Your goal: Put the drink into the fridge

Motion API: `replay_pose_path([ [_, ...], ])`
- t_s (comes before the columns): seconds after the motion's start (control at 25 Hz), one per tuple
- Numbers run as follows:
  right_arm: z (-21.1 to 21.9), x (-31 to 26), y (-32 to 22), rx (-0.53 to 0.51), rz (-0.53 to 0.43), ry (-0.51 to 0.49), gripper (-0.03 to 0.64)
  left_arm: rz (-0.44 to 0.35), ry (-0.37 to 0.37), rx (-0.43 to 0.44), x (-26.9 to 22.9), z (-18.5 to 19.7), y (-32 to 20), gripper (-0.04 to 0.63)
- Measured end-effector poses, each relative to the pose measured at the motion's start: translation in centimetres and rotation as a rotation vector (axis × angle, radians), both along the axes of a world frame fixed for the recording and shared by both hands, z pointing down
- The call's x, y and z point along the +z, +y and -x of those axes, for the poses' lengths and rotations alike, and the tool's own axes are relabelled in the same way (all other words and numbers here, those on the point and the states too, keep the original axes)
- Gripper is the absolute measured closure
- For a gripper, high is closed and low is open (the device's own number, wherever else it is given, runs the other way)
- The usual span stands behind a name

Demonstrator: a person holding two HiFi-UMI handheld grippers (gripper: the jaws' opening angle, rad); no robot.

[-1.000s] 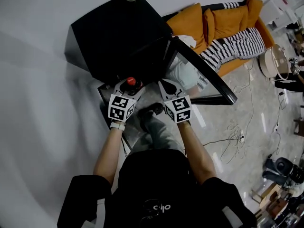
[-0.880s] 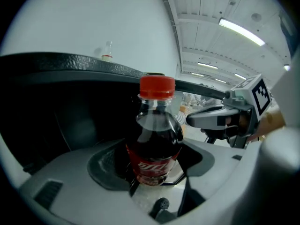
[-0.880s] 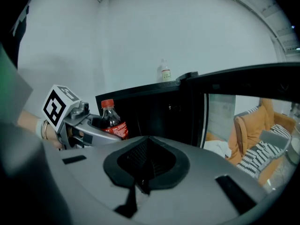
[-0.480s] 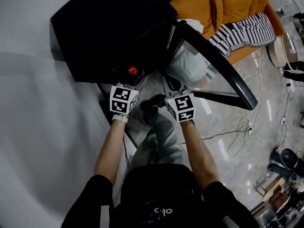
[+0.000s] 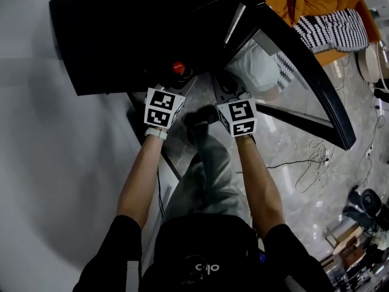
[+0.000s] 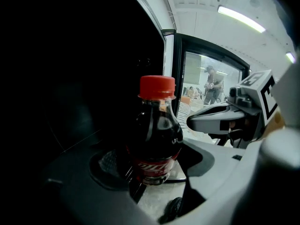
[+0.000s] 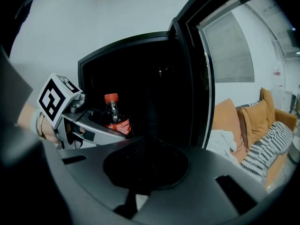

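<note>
Where left claw (image 6: 152, 167) clamps, glossy red-capped bottle (image 6: 157, 135)

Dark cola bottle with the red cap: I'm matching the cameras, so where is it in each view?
Head view: dark cola bottle with red cap, upper centre, only the cap shows.
Left gripper view: bottle at centre, between the jaws.
Right gripper view: bottle left of centre.
Shared landmark: open glass-fronted black fridge door.

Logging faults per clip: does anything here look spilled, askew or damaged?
Nothing stands out. The capped bottle sits roughly upright in the left gripper before the open fridge; no spill or damage shows.
</note>
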State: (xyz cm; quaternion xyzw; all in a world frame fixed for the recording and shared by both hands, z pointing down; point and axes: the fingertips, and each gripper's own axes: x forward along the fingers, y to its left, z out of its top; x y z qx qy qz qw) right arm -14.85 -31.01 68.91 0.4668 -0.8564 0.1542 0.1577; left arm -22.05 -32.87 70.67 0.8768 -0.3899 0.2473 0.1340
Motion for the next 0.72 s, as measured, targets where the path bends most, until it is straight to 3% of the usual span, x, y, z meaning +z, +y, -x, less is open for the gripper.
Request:
replay_pose_path([
  [0.72, -1.4, 3.3, -2.6, 0.029, 0.011, -0.023, 0.609, -0.014, -0.027, 0.008, 2.3, -1.7, -2.9, 0.290],
])
